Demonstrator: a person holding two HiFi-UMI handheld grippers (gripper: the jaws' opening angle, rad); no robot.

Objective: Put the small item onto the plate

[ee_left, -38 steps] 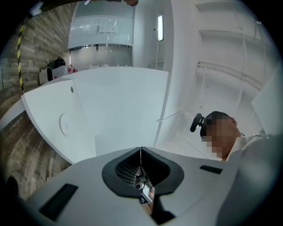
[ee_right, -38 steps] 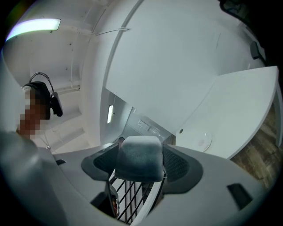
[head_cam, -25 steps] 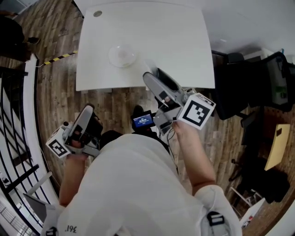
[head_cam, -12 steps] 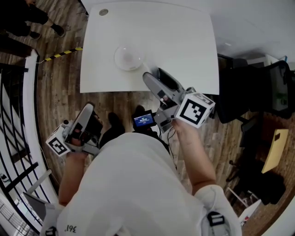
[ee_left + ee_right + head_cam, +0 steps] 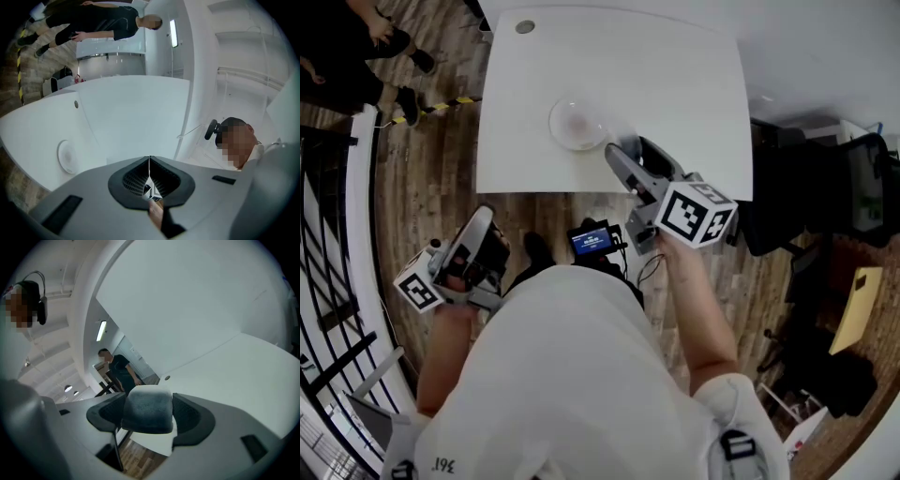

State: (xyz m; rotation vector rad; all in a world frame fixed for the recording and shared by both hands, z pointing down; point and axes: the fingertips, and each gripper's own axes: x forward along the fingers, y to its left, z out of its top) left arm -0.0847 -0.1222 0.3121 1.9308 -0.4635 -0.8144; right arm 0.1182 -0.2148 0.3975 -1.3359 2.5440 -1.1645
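**Small item held just short of the plate**

Your right claw point(image 5: 625, 156) is clamped on the small pale block point(image 5: 147, 409), at the near edge of the tabletop point(image 5: 684, 75), just beside the plate point(image 5: 578, 125). Carry it over the plate's middle, lower until it rests, then let go. Your left claw point(image 5: 149, 174) is clenched on nothing, clear of the tabletop.

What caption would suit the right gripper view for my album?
Right tongs clamp a small grey block at the white table edge.
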